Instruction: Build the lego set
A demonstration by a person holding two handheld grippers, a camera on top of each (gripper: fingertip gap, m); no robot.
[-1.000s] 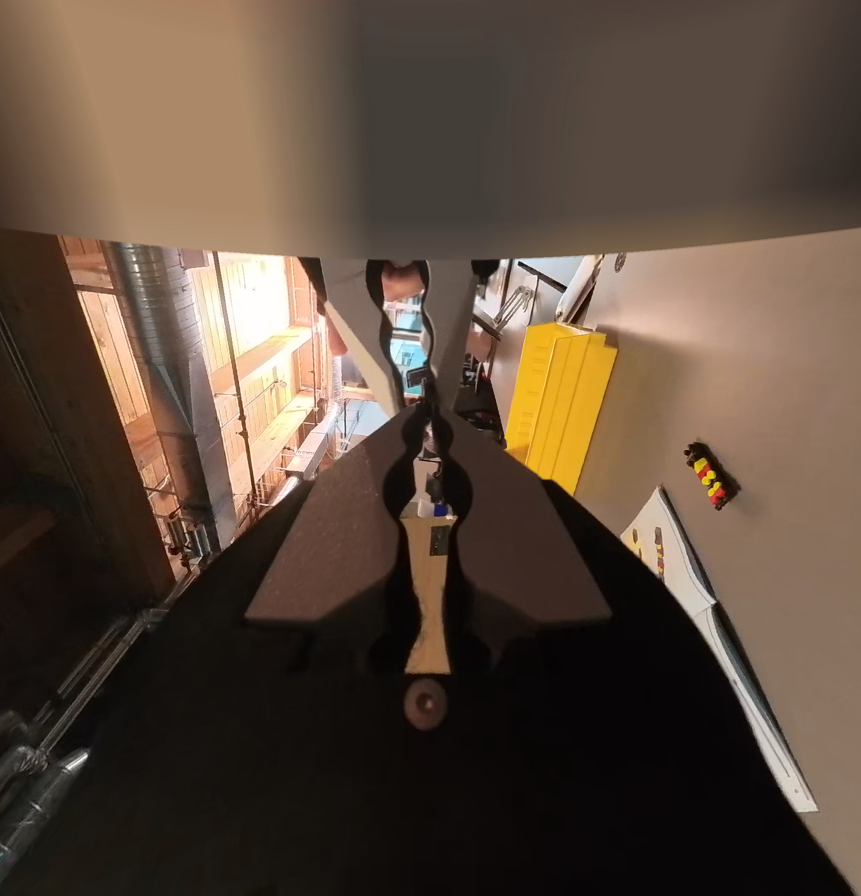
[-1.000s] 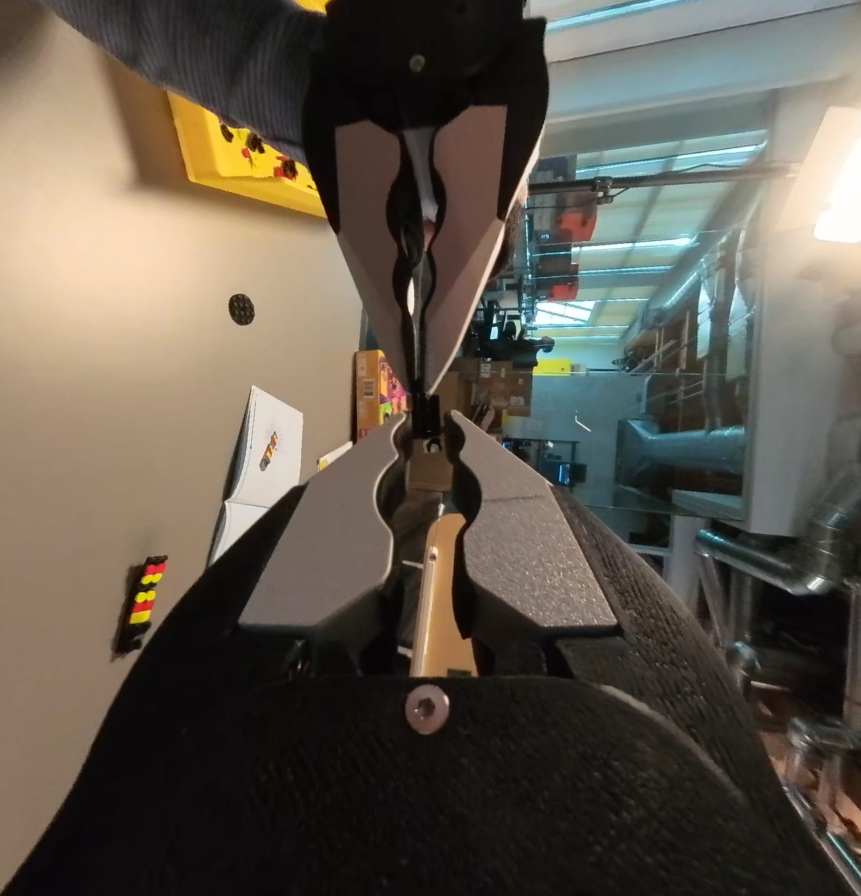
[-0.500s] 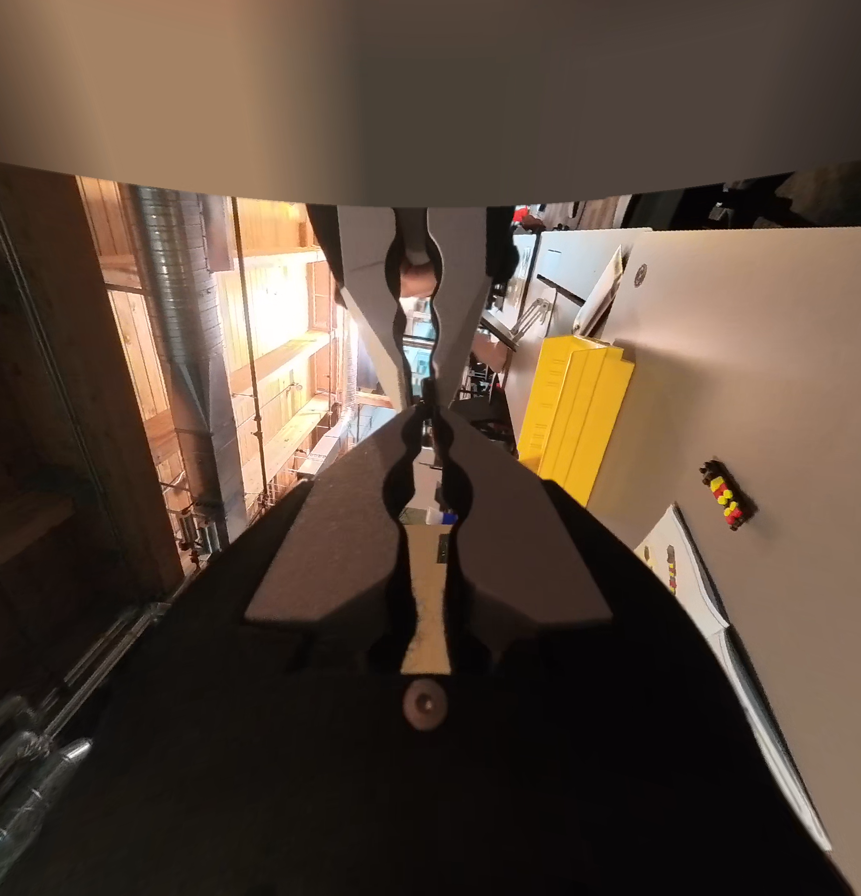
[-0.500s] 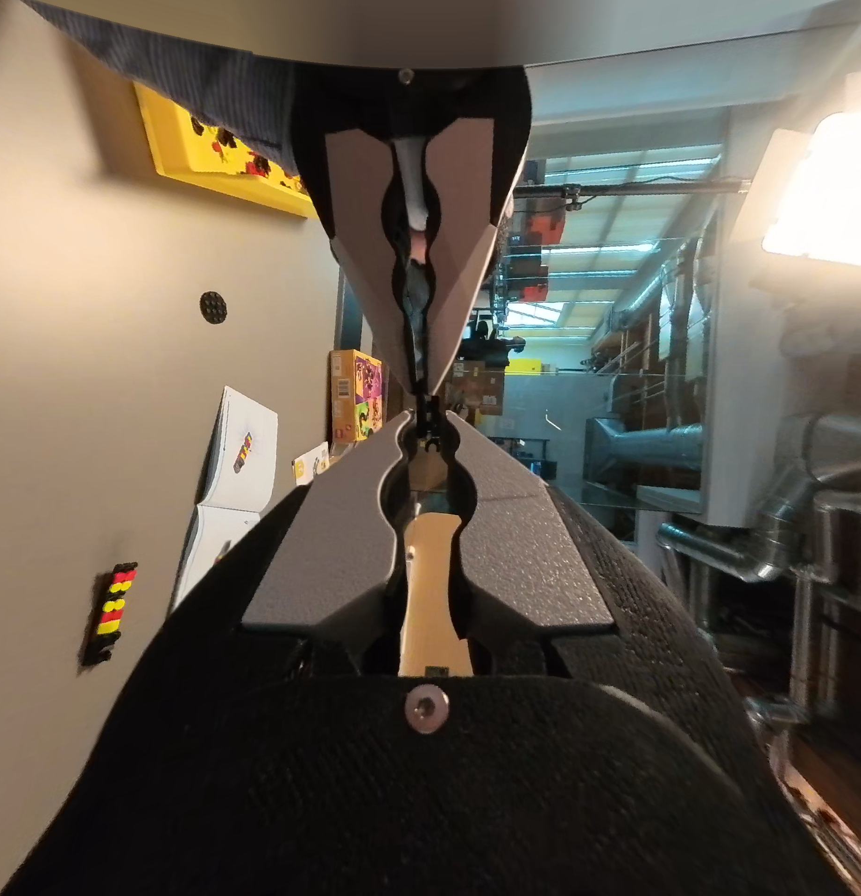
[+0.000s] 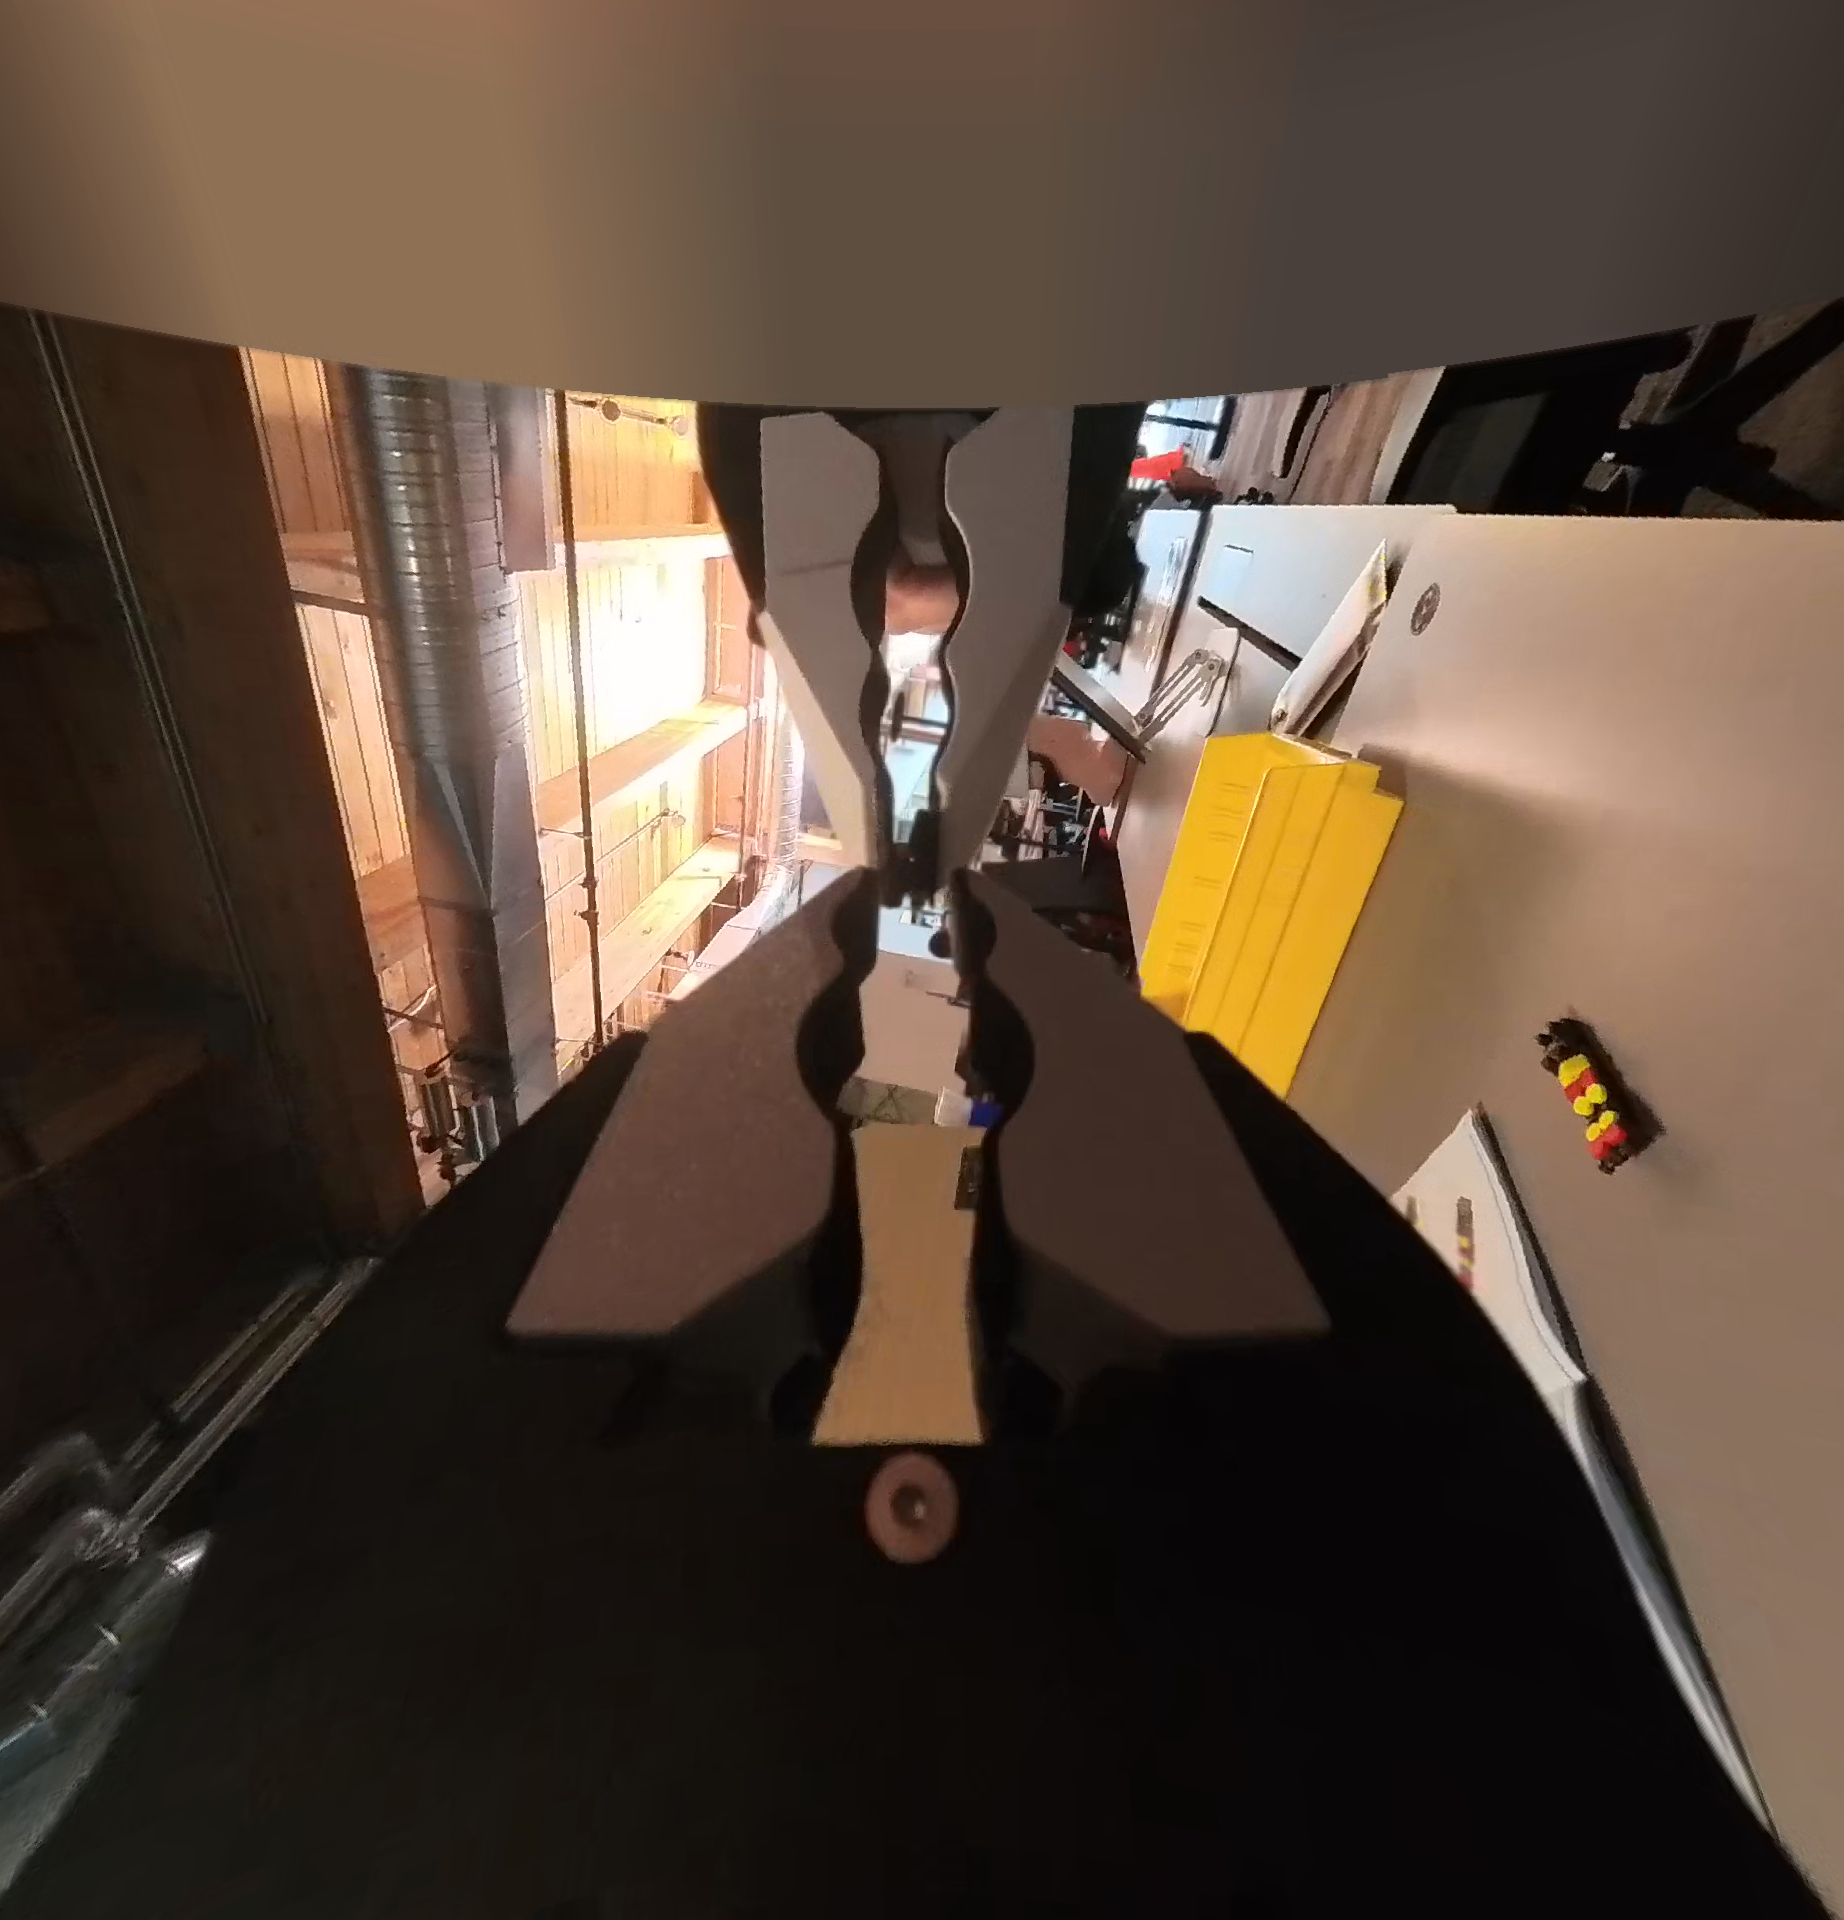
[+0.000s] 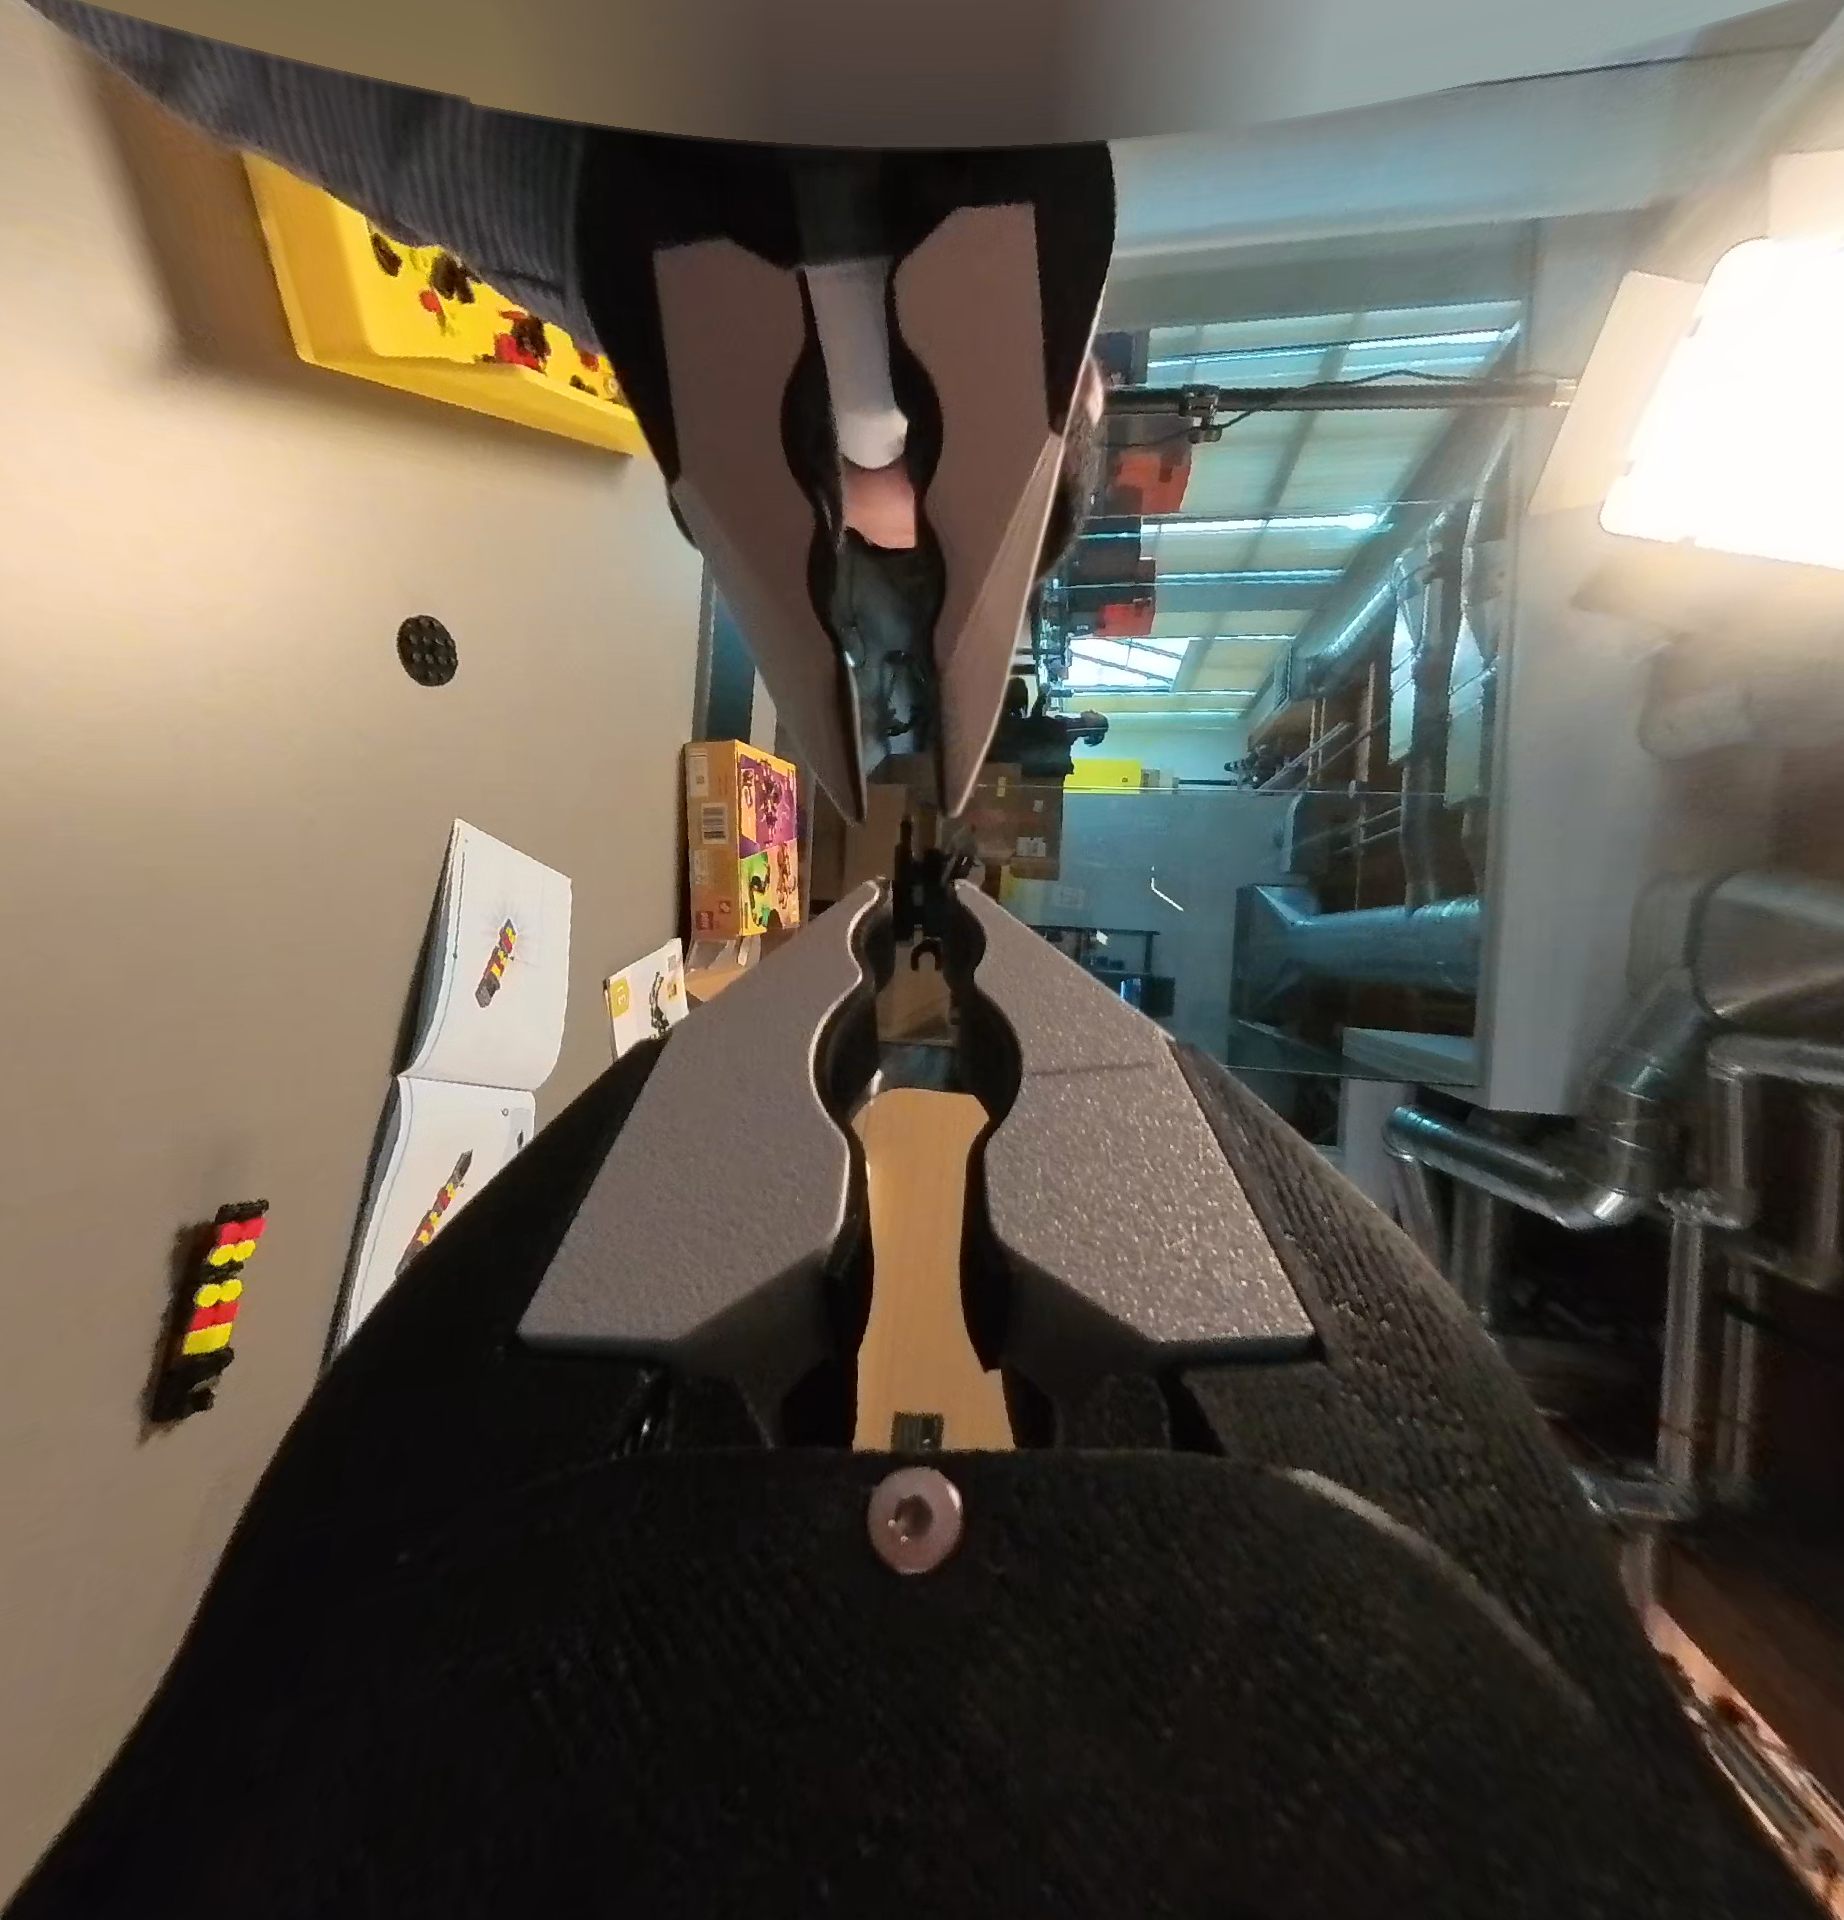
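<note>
Both grippers are held up in the air beside the table, tip to tip. My right gripper [image 6: 920, 888] is shut on a small thin black lego piece [image 6: 910, 862] that sticks out past its tips. My left gripper [image 5: 913, 883] is open by a narrow gap, its tips standing either side of the piece [image 5: 913, 873] without pinching it. In the right wrist view the left gripper [image 6: 900, 812] sits just beyond the piece. A small black, red and yellow lego assembly [image 5: 1588, 1096] lies on the grey table [image 5: 1676, 831]; it also shows in the right wrist view [image 6: 211, 1304].
A yellow tray [image 6: 430, 312] with loose pieces, an open instruction booklet [image 6: 482, 997], a round black piece [image 6: 426, 650] and a coloured lego box [image 6: 741, 852] are on the table [image 6: 170, 831]. A person's sleeve [image 6: 305, 156] crosses over the tray. Less than 4 cm separates the two grippers' tips.
My left gripper has opened a little and let go of the black piece. The two grippers have drawn slightly apart. My right gripper still holds the piece.
</note>
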